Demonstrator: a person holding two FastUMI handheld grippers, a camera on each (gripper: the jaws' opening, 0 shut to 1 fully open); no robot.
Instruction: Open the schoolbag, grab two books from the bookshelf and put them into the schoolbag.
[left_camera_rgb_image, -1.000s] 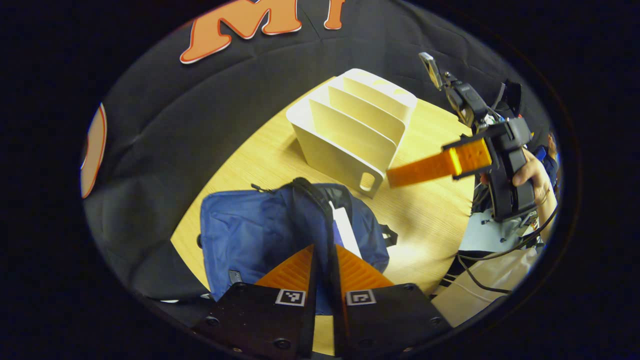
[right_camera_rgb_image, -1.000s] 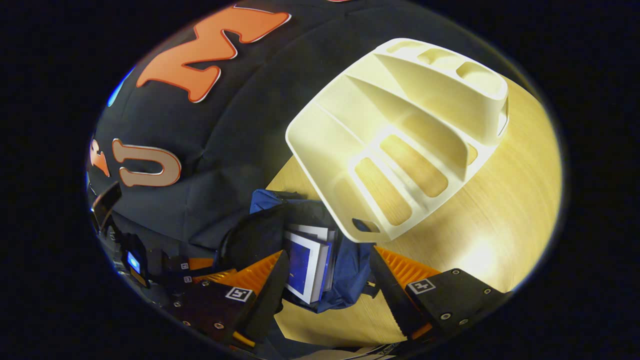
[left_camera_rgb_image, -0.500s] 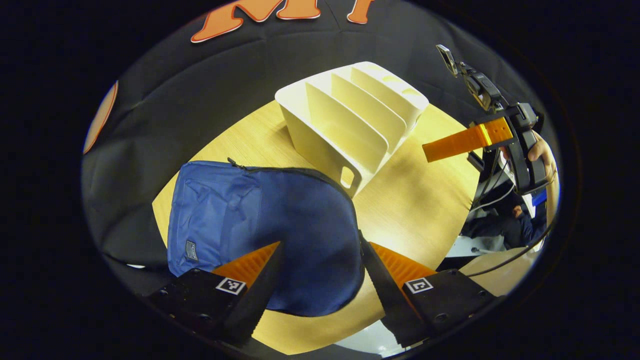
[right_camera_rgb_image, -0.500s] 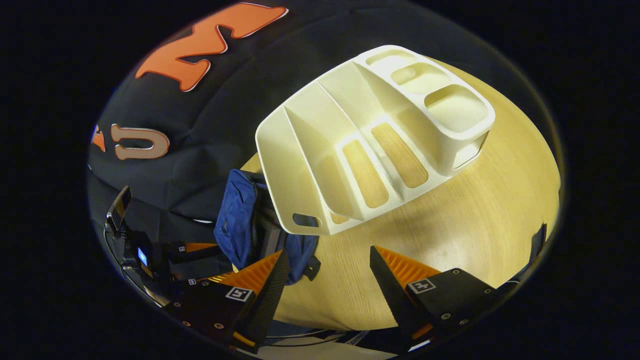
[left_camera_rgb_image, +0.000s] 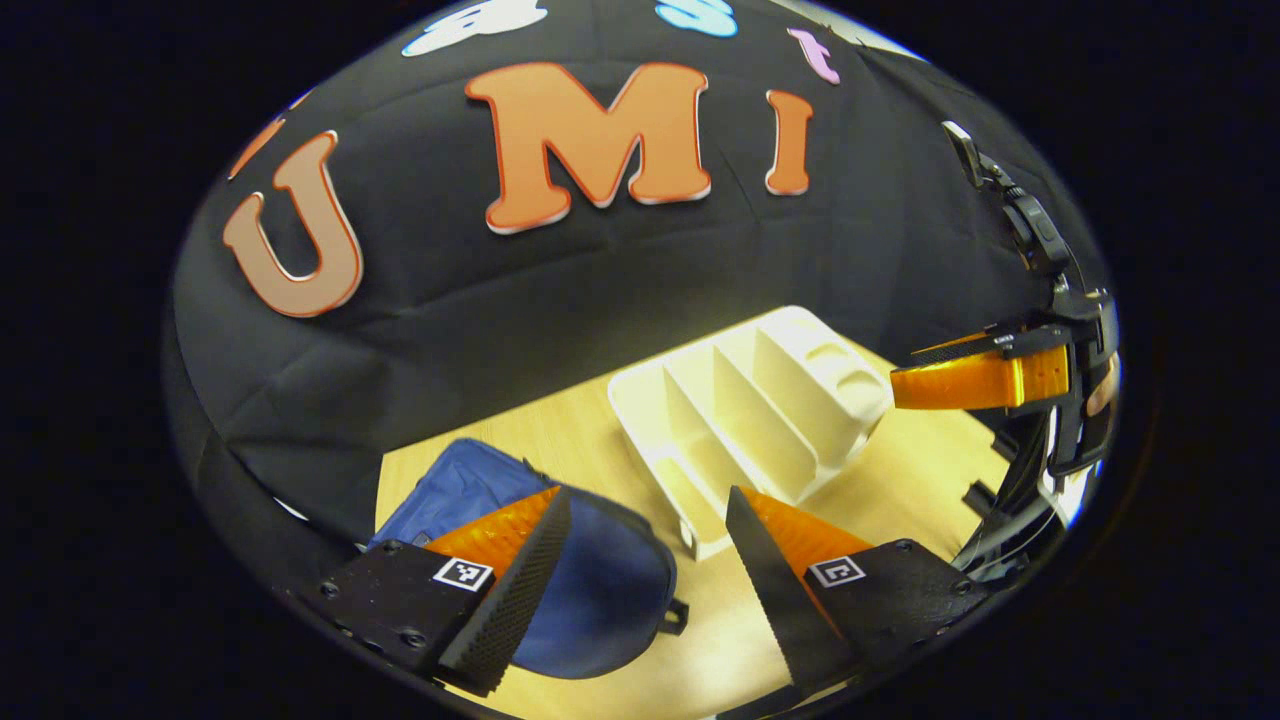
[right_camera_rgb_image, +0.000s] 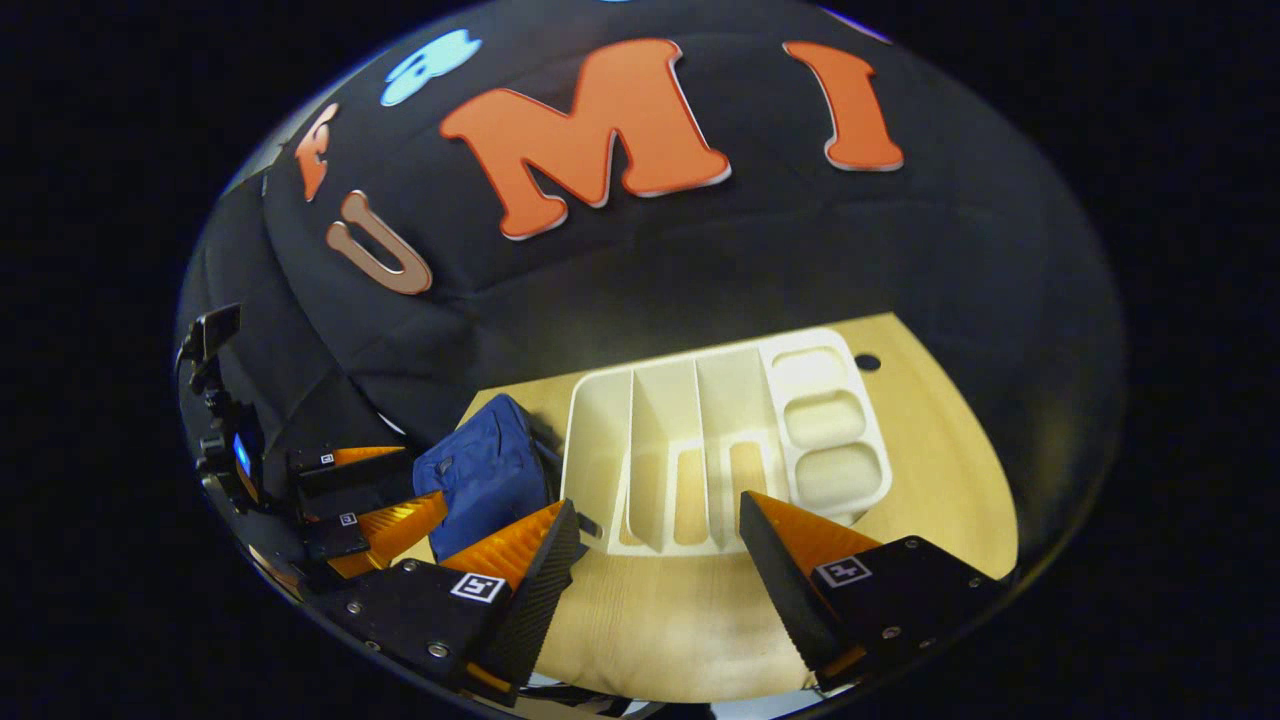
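- The left gripper (left_camera_rgb_image: 640, 560) has its jaws wide apart and holds nothing; it hangs above the worktop (left_camera_rgb_image: 900, 480).
- The right gripper (right_camera_rgb_image: 655, 560) has its jaws wide apart too, also with nothing between them.
- The schoolbag (left_camera_rgb_image: 600, 590) lies flat on the worktop, just beside the low end of the bookshelf (left_camera_rgb_image: 750, 410); its flap looks closed, and no book can be seen from here.
- The bookshelf (right_camera_rgb_image: 720, 430) stands with all its slots free of books, so I judge that both books are already in the bag.
- The bag lies under the left jaws and to the left of the right jaws, so the left hand is nearer to it.
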